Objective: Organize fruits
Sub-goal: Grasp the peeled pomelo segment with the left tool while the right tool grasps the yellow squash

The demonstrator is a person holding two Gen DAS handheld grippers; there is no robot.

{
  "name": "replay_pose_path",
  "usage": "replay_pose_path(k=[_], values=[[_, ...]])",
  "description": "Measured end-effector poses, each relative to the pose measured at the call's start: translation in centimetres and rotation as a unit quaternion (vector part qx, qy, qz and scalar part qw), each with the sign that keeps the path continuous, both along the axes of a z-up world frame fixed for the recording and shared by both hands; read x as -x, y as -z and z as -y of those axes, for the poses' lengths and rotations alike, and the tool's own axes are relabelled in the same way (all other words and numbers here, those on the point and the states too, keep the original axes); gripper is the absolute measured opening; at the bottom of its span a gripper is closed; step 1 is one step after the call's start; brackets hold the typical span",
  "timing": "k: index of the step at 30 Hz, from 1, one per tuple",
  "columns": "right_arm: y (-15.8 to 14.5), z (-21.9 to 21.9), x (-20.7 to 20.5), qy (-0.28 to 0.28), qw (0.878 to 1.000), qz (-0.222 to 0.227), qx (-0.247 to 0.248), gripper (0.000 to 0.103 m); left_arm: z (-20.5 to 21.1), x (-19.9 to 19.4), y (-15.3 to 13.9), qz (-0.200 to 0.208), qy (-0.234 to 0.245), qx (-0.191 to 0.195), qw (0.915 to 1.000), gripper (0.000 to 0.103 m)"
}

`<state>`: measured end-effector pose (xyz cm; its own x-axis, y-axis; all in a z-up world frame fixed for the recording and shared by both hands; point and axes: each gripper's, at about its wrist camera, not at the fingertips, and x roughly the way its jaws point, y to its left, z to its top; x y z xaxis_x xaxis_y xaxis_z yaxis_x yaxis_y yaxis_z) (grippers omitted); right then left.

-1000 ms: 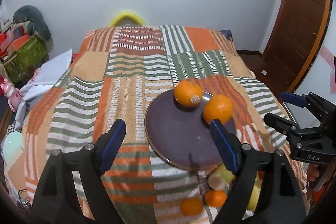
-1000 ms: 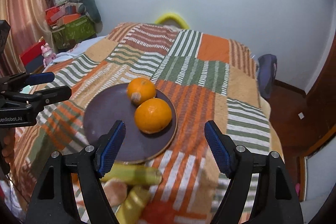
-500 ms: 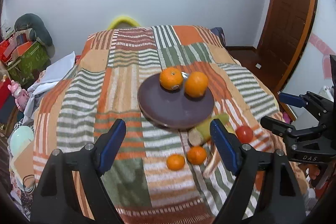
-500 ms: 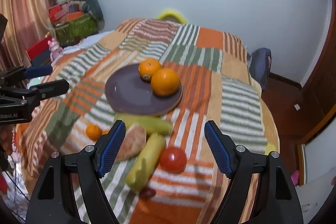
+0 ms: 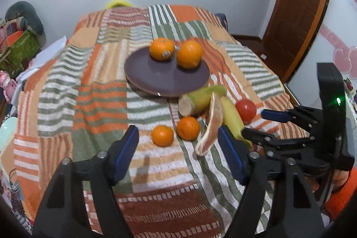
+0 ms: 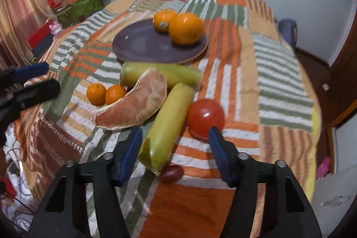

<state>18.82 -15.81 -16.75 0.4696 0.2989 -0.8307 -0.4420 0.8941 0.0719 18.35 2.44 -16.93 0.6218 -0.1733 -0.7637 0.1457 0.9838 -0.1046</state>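
Note:
A dark purple plate [image 5: 156,79] [image 6: 142,46] holds two oranges [image 5: 189,54] [image 6: 185,28] on the striped bedspread. In front of it lie two small oranges [image 5: 162,135] [image 6: 96,94], a pomelo wedge [image 5: 212,122] [image 6: 133,104], two yellow-green corn cobs [image 5: 200,99] [image 6: 167,124], a red tomato [image 5: 245,108] [image 6: 205,118] and a small dark fruit [image 6: 171,173]. My left gripper [image 5: 178,144] is open and empty, above the bed's near side behind the small oranges. My right gripper [image 6: 175,144] is open and empty, with the near cob's end between its fingers.
The bedspread [image 5: 100,104] drops off at the near and side edges. Boxes and a green bag [image 6: 78,8] stand at the left. A wooden door [image 5: 301,3] is at the right. The right gripper also shows in the left wrist view [image 5: 265,124].
Both grippers have pulled back and up from the plate toward the bed's near edge. The loose fruit in front of the plate has come into view. Both stay open.

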Motion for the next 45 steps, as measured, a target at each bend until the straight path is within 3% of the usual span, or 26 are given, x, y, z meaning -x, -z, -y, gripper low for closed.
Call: replay_pose_path(k=[4, 11, 13, 16, 27, 29, 37, 45], values=[[1.0, -0.4, -0.6, -0.003, 1.000, -0.022, -0.011, 0.050, 0.8, -0.5, 2.2, -0.033, 0.020, 0.014, 0.9992, 0.054], [1.4, -0.5, -0.5, -0.011, 0.999, -0.028, -0.016, 0.050, 2.5, -1.6, 4.9, -0.067, 0.046, 0.026, 0.9963, 0.048], [1.5, -0.4, -0.6, -0.012, 0.999, -0.029, -0.020, 0.050, 2.8, -2.1, 5.4, -0.076, 0.052, 0.031, 0.9953, 0.034], [1.5, -0.2, -0.8, -0.014, 0.999, -0.032, -0.024, 0.050, 2.9, -2.5, 6.0, -0.083, 0.056, 0.036, 0.9944, 0.023], [3.1, -1.1, -1.3, -0.018, 0.997, -0.075, -0.028, 0.050, 0.7, 0.0, 4.9, -0.065, 0.053, 0.036, 0.9959, 0.019], [3.2, -1.5, -1.2, -0.016, 0.997, -0.070, -0.025, 0.044, -0.2, 1.0, 4.6, -0.064, 0.045, 0.035, 0.9963, 0.019], [1.7, -2.4, 0.6, -0.035, 0.998, -0.045, -0.008, 0.042, -2.8, 4.7, 4.4, -0.070, 0.021, 0.014, 0.9972, 0.019], [1.2, -3.4, 2.2, -0.069, 0.996, -0.054, -0.015, 0.040, -3.5, 4.9, 4.0, -0.072, 0.016, 0.011, 0.9972, 0.019]])
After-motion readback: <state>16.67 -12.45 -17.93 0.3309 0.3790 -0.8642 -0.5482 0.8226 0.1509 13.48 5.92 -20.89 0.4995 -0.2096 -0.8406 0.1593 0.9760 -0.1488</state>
